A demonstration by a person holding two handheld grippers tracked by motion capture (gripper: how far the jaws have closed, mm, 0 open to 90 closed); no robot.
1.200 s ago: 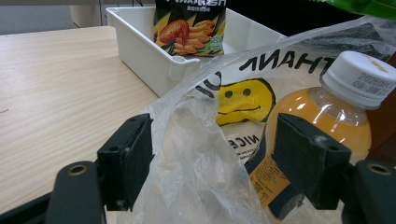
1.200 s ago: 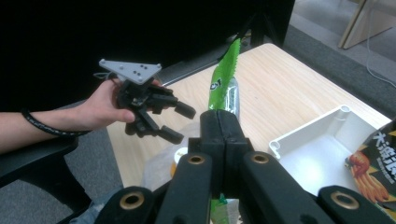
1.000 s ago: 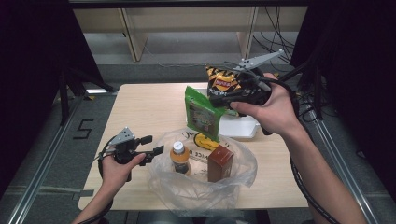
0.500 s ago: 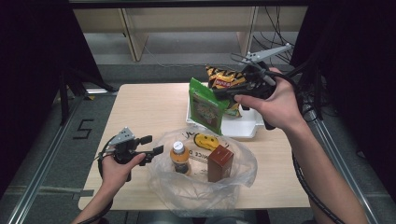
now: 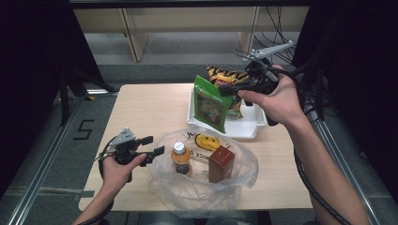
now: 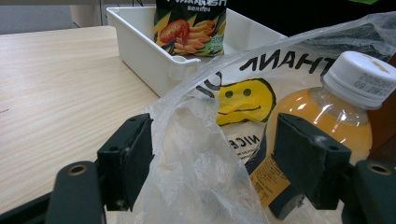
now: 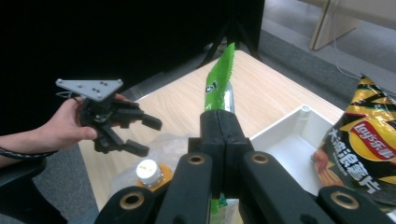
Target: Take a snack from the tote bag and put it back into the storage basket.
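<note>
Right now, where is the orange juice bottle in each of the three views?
High view: orange juice bottle stands lower centre, inside the plastic bag.
Left gripper view: at right, behind the bag film.
Right gripper view: its white cap at bottom, left of centre.
Shared landmark: the white tray.

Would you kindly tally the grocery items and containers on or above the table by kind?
Snack bags: 2 (green bag, Lay's chip bag)
Drink bottles: 1 (orange bottle)
Cartons: 1 (brown carton)
Plastic bags: 1 (clear bag)
Trays: 1 (white tray)
Total: 6
</note>
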